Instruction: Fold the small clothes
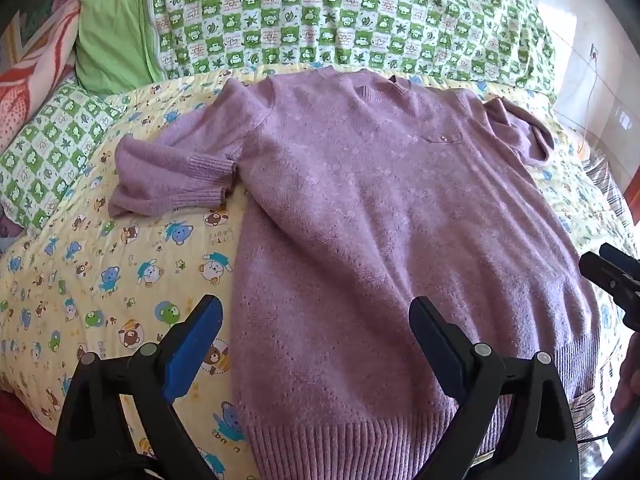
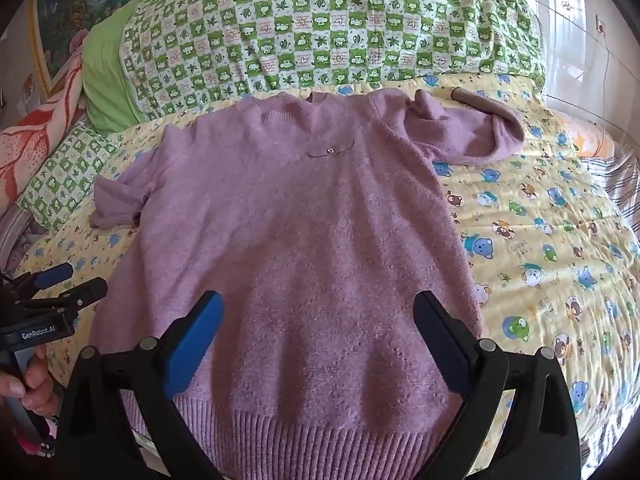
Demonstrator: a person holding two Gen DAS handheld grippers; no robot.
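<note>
A lilac knitted sweater (image 1: 360, 208) lies face up and spread flat on a yellow cartoon-print quilt (image 1: 100, 280), its ribbed hem (image 2: 304, 432) nearest both tools and its collar farthest ahead. The left gripper (image 1: 316, 344) hangs above the hem's left corner with jaws spread wide and nothing between them; one finger is over the quilt, the other over the knit. The right gripper (image 2: 318, 340) hovers over the hem's middle-right, jaws equally wide and empty. Ahead and to the left, the left sleeve (image 1: 172, 176) is doubled back with its cuff against the body; ahead and to the right, the right sleeve (image 2: 468, 128) is bunched near the shoulder.

Judged risks: a pinch at the hem may catch the quilt together with the knit, dragging the bedding; crumpled sleeves could be trapped inside a fold, leaving a lumpy, uneven result; loose, fuzzy knit may slip from a shallow grip.

Beyond the collar sits a green-checked pillow (image 1: 340, 16); a smaller checked pillow (image 1: 44, 152) lies far left. Neither blocks the sweater.
</note>
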